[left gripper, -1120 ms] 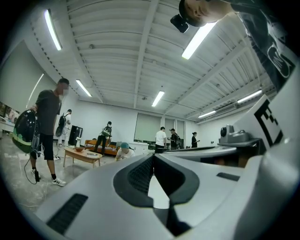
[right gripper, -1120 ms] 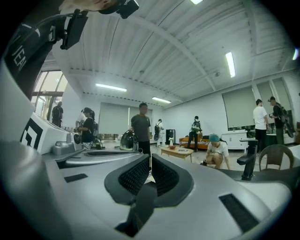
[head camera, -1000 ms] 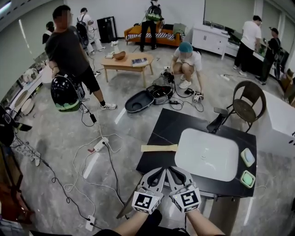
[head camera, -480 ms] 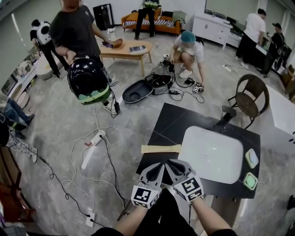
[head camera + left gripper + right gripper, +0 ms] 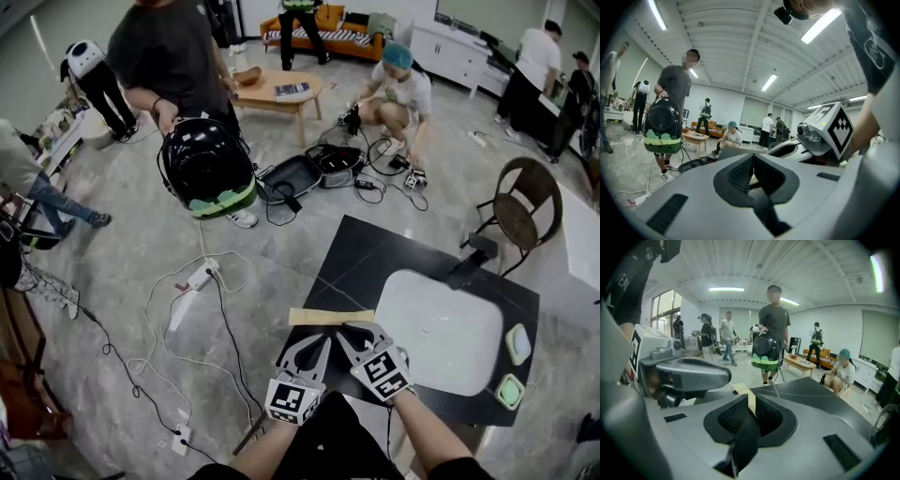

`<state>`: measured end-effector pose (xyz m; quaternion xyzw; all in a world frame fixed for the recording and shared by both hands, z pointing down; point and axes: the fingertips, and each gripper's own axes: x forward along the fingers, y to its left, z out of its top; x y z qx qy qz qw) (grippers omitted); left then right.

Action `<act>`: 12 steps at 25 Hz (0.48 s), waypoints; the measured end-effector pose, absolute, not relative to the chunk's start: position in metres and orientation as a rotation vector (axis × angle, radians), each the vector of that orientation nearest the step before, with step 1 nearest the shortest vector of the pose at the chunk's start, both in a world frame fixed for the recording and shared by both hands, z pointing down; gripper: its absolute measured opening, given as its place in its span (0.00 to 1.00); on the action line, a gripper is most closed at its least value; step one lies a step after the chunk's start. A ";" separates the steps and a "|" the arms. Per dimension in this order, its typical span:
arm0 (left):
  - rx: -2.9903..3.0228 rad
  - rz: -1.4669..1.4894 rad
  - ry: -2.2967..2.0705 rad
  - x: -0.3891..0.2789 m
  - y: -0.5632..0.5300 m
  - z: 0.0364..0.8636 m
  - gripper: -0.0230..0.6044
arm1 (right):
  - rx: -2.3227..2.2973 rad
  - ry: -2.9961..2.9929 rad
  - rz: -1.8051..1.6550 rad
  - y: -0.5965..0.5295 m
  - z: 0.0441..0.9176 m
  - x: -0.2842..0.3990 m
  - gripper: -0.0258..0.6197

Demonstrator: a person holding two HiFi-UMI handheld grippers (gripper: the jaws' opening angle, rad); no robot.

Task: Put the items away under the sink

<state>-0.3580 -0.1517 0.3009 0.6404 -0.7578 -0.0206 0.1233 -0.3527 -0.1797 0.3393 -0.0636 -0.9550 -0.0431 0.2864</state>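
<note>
A black counter (image 5: 375, 253) holds a white sink basin (image 5: 441, 333) with a black faucet (image 5: 473, 253). Two green items lie at its right end: a pale pad (image 5: 518, 344) and a square green one (image 5: 507, 391). A pale wooden strip (image 5: 330, 316) lies across the counter's near left corner, and the right gripper view shows this strip (image 5: 743, 391) just beyond the jaws. My left gripper (image 5: 321, 340) (image 5: 752, 160) is shut and empty, at the counter's near edge. Beside it, my right gripper (image 5: 350, 329) (image 5: 752, 401) is shut and empty, its tip close to the strip.
A person carrying a black and green domed backpack (image 5: 206, 169) stands on the floor to the left. Cables and a power strip (image 5: 199, 277) trail over the floor. A round chair (image 5: 525, 211) stands behind the counter. More people work around a low wooden table (image 5: 281, 94).
Both grippers have sunk and drawn up to the wooden strip at the counter's corner. The person with the domed backpack has walked nearer.
</note>
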 end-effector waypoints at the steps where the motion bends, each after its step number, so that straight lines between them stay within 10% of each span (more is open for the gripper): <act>1: 1.864 -0.059 -2.207 -0.359 -0.154 0.304 0.05 | -0.182 -2.531 -0.143 -0.183 0.344 -0.355 0.10; 12: 1.830 -0.056 -2.193 -0.367 -0.172 0.314 0.05 | -0.315 -2.331 -0.191 -0.210 0.384 -0.361 0.23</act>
